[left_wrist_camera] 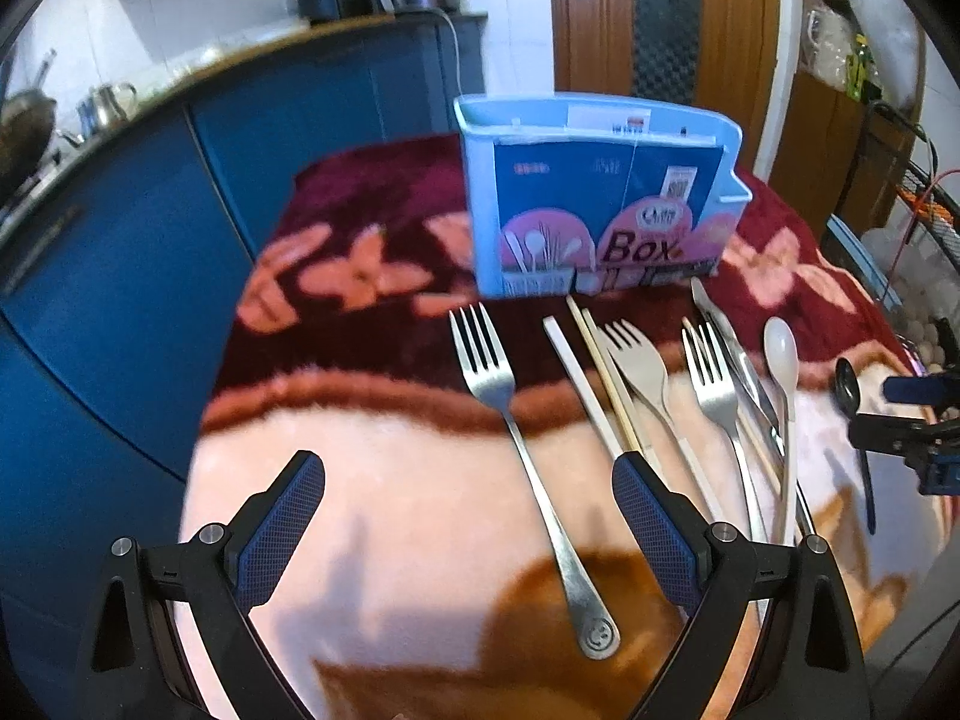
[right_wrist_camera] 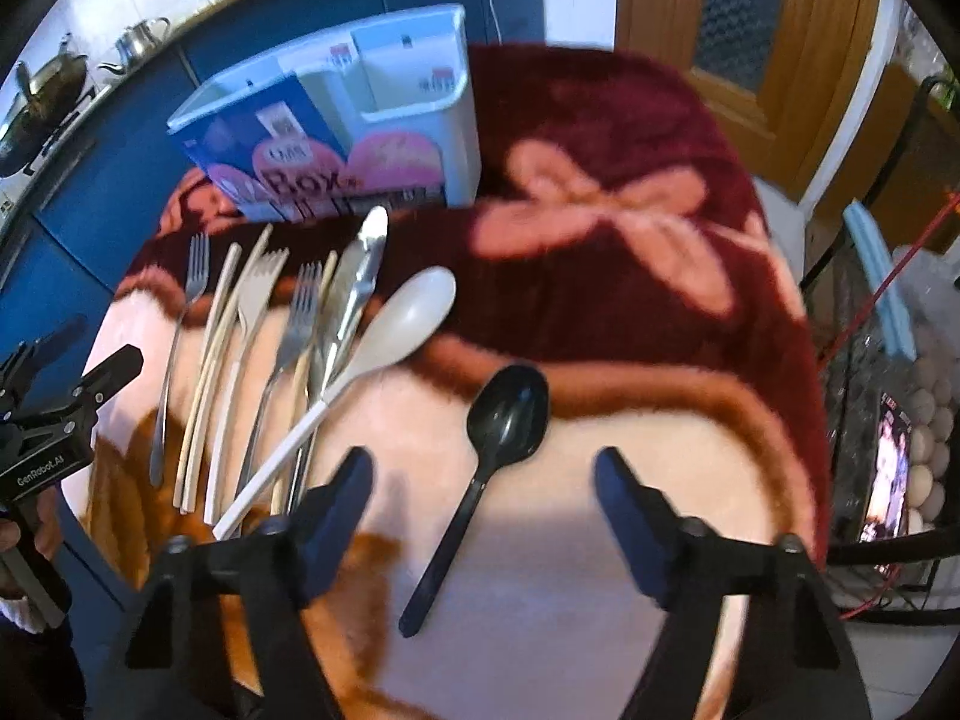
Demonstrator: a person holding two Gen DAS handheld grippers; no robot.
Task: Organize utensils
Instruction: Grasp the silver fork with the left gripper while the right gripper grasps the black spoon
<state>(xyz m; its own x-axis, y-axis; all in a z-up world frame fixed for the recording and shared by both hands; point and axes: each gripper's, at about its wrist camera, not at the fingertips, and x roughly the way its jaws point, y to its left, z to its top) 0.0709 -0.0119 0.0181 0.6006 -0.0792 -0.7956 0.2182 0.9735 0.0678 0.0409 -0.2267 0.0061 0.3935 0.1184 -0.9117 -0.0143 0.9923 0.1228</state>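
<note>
A light blue utensil box (left_wrist_camera: 600,198) (right_wrist_camera: 336,138) stands at the back of the flowered blanket (left_wrist_camera: 390,480). In front of it lie a steel fork (left_wrist_camera: 522,450), pale chopsticks (left_wrist_camera: 600,384), a beige plastic fork (left_wrist_camera: 642,372), a second steel fork (left_wrist_camera: 717,396), a knife (left_wrist_camera: 732,348), a white spoon (right_wrist_camera: 396,324) and a black spoon (right_wrist_camera: 504,414). My left gripper (left_wrist_camera: 465,465) is open, astride the first fork's handle without touching it. My right gripper (right_wrist_camera: 483,456) is open around the black spoon's neck, with the pads apart from it.
Blue cabinets (left_wrist_camera: 120,300) run along the left under a counter with a kettle (right_wrist_camera: 141,36) and a wok (right_wrist_camera: 48,90). A wooden door (right_wrist_camera: 750,30) is behind. On the right, a wire rack holds eggs (right_wrist_camera: 927,438) and a lit phone (right_wrist_camera: 888,480).
</note>
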